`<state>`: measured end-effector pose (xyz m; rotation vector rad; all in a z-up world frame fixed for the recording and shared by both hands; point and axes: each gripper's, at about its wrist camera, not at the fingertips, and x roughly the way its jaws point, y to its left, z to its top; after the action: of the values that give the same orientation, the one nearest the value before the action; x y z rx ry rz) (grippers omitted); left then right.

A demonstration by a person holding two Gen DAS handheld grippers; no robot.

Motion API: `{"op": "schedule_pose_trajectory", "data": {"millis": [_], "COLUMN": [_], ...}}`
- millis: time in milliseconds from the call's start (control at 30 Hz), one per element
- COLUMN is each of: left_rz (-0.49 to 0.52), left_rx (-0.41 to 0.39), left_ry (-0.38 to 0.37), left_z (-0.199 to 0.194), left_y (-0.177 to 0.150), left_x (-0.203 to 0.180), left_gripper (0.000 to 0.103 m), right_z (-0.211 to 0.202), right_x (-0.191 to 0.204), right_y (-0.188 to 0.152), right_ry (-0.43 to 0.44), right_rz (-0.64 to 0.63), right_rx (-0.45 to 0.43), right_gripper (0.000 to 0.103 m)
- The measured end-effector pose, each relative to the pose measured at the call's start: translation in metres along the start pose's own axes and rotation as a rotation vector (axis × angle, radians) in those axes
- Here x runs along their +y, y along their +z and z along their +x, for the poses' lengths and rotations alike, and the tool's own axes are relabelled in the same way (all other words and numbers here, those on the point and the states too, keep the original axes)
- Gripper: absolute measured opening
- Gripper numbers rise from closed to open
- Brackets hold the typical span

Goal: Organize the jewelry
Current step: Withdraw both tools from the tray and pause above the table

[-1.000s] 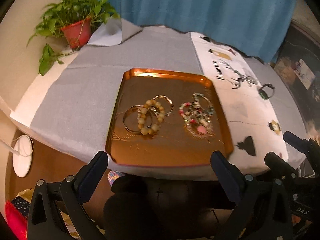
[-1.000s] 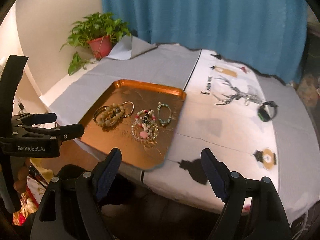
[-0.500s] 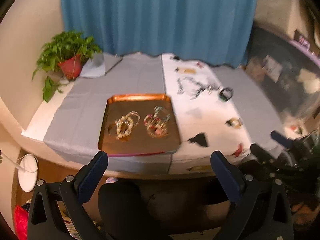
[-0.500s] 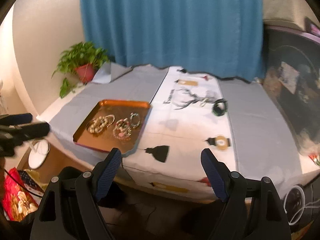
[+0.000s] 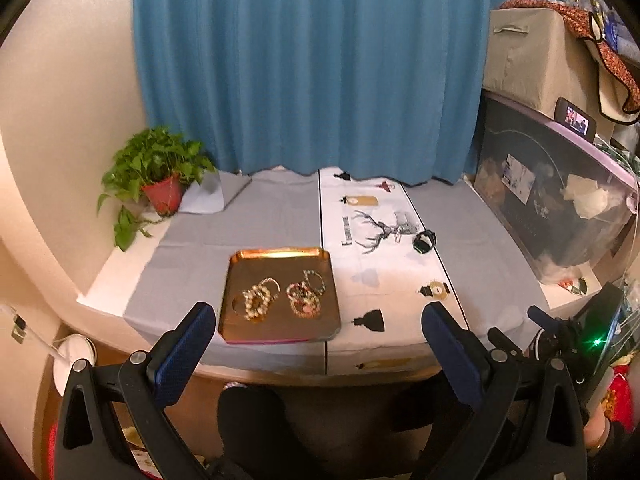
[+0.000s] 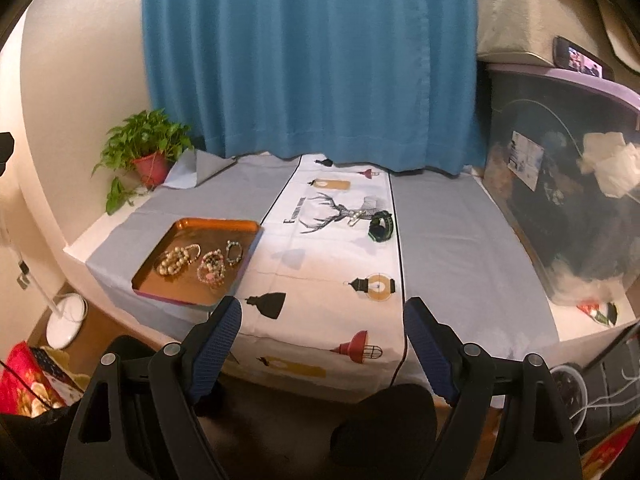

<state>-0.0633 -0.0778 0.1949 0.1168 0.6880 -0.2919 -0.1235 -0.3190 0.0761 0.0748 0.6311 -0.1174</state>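
**Jaws wide, nothing held, jewelry waiting on the tray**

Both pairs of jaws stand spread and empty: the left gripper and the right gripper hang off the near edge of the table, well clear of everything on it.

On the tray, at about 10 o'clock from the right gripper, lie three clusters: a pale bead bracelet at the left, a pink and mixed-bead pile in the middle, a small greenish bracelet just behind it. A dark watch sits alone on the white runner, near 12 o'clock from the right gripper.

Judging by looks, the bracelets are light, limp loops with hard, round beads that would likely roll or slip under flat pads; the middle pile may be tangled and could drag neighbours along. Pinching across a strand at a loop's free outer edge seems safest. The watch looks stiffer, so its band offers the better hold.
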Motion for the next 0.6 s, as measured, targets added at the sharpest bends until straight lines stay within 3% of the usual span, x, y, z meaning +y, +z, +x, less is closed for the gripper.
{"op": "schedule_pose_trajectory", "data": {"millis": [200,600], "left_rz": [0.028,-0.008], "left_rx": [-0.003,0.084], "left_ry": [-0.042,-0.118], "left_z": [-0.004,0.045], "left_y": [0.013,0.034], "left_x": [-0.010,-0.004], "left_gripper": [0.102,0.102], "right_z": [-0.005,0.030], "right_x": [-0.008,-0.030], "right_y": [0.014,0.035], "right_ry": [-0.017,-0.042], "right_rz": [-0.010,0.043], "right_rx": [-0.022,0.019], "right_gripper": [0.084,0.084]}}
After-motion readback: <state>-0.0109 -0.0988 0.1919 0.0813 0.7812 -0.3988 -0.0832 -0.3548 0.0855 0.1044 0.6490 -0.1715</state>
